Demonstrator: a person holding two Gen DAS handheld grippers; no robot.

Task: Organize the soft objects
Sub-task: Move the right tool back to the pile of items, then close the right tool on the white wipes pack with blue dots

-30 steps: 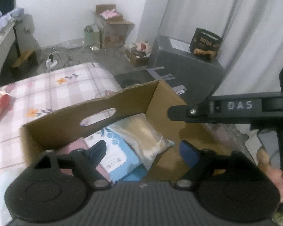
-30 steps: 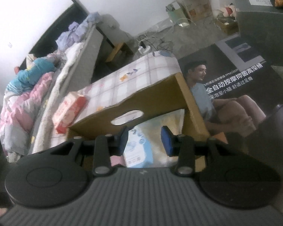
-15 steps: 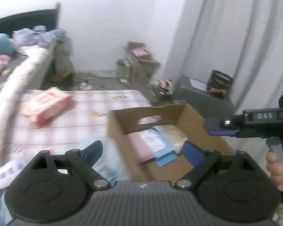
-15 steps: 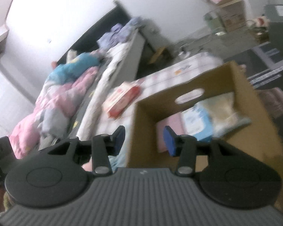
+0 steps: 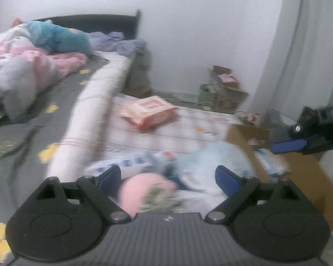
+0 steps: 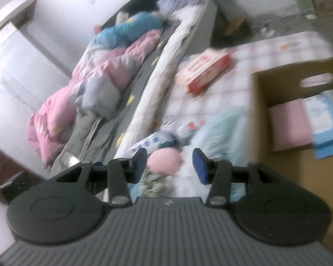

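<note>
here the left tool point(image 5: 168, 176) hangs with its jaws spread and nothing between them, aimed down at a heap of soft things on the near part of the checked mattress point(image 5: 188, 128). going left to right across that heap: a white-and-blue pack point(image 5: 126, 163) lies with its long axis running across the mattress, toward the bed side; a pink ball point(image 5: 142, 191) sits just in front of the left tool, nearly between its blue pads; a pale blue cloth point(image 5: 213, 161) spreads beside it, up against the box point(image 5: 304, 177) at the right edge. farther back, well apart from the heap, lies a red pack point(image 5: 148, 113).

the right tool point(image 6: 169, 163) is also spread and empty, and the pink ball point(image 6: 165, 161) shows right in its gap too. the box point(image 6: 266, 115) lies to its right, already holding a pink item point(image 6: 288, 124) and a blue-white pack point(image 6: 326, 115).

both tools are near the ball; blur hides which is nearer. my guess is the ball goes next, then a carry rightward into the box.
</note>
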